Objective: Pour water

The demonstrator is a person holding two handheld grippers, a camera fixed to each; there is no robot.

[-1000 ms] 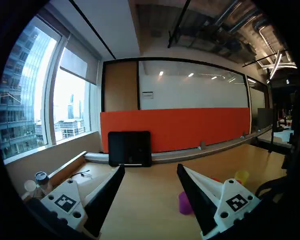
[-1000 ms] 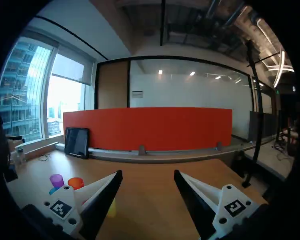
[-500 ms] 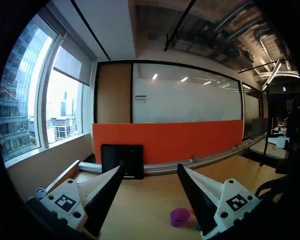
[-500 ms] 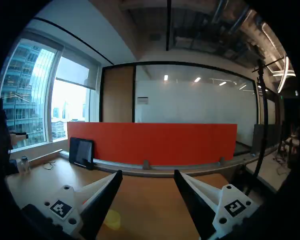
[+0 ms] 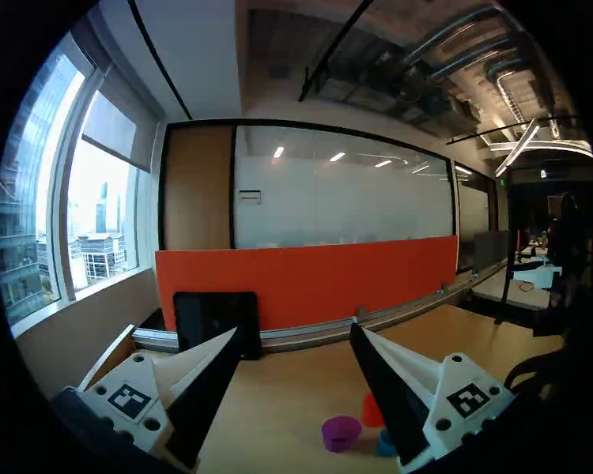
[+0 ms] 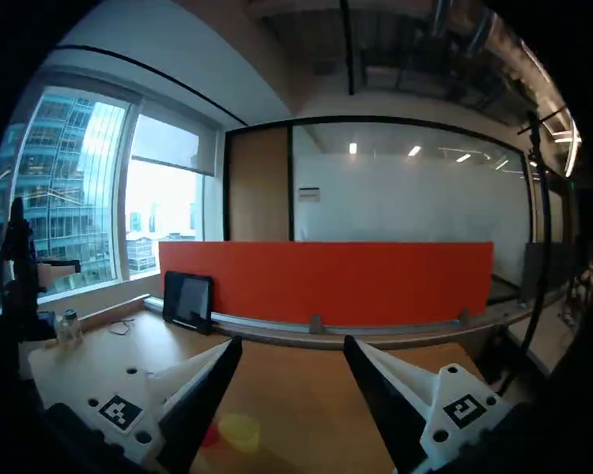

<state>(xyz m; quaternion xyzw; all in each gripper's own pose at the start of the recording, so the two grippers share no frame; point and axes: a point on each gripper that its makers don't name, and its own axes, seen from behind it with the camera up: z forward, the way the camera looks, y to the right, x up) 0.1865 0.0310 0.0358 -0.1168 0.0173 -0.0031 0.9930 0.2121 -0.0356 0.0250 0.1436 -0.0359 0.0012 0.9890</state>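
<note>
Two wide-open, empty tools, left hand-held gripper [image 5: 293,328] and right hand-held gripper [image 6: 291,339]; I'd likely topple the purple cup [image 5: 341,432] beside the orange cup [image 5: 372,411] grabbing among them.

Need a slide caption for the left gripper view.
Open left hand-held gripper over a wooden desk, purple cup just ahead, orange divider behind.

Wooden desk [image 5: 296,399], orange partition [image 5: 312,280], frosted glass wall [image 5: 336,197], bright windows [image 5: 99,225] left, exposed ceiling pipes [image 5: 447,47]
</note>
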